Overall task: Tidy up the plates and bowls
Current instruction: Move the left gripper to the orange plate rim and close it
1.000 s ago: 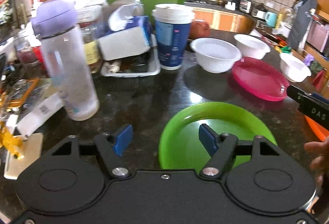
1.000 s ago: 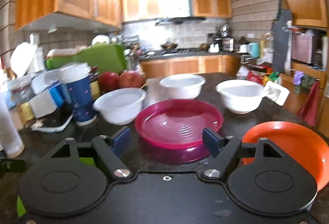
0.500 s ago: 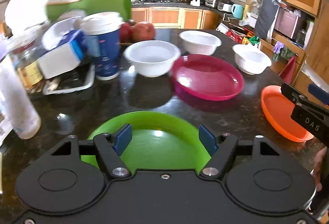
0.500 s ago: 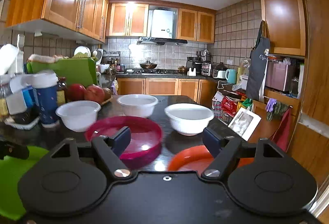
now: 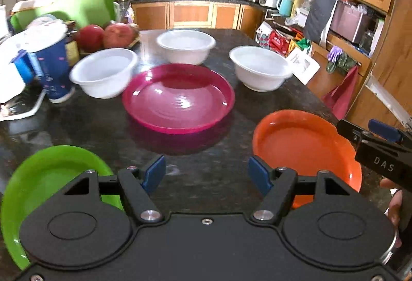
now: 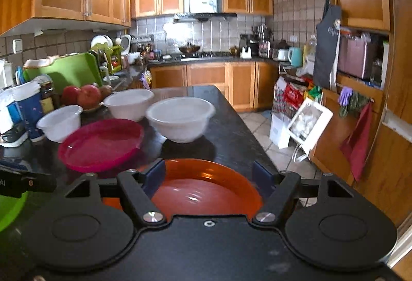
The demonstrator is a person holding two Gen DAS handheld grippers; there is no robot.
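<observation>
Both my tongs, the left gripper (image 5: 206, 174) and right gripper (image 6: 209, 176), are spread and empty; I judge I'm lining up on the orange plate (image 6: 206, 190) just ahead of my right fingers, which next must straddle its rim.

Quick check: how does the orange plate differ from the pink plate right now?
The orange plate sits near the counter's right edge, ahead of the open right gripper; the pink plate sits mid-counter among three white bowls. Orange looks opaque, pink translucent. Both are empty, round, upright.

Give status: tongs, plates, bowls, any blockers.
Left tongs open, over bare counter between green plate and orange plate. Right tongs open, above orange plate. Three white bowls unstacked. No blockers.
</observation>
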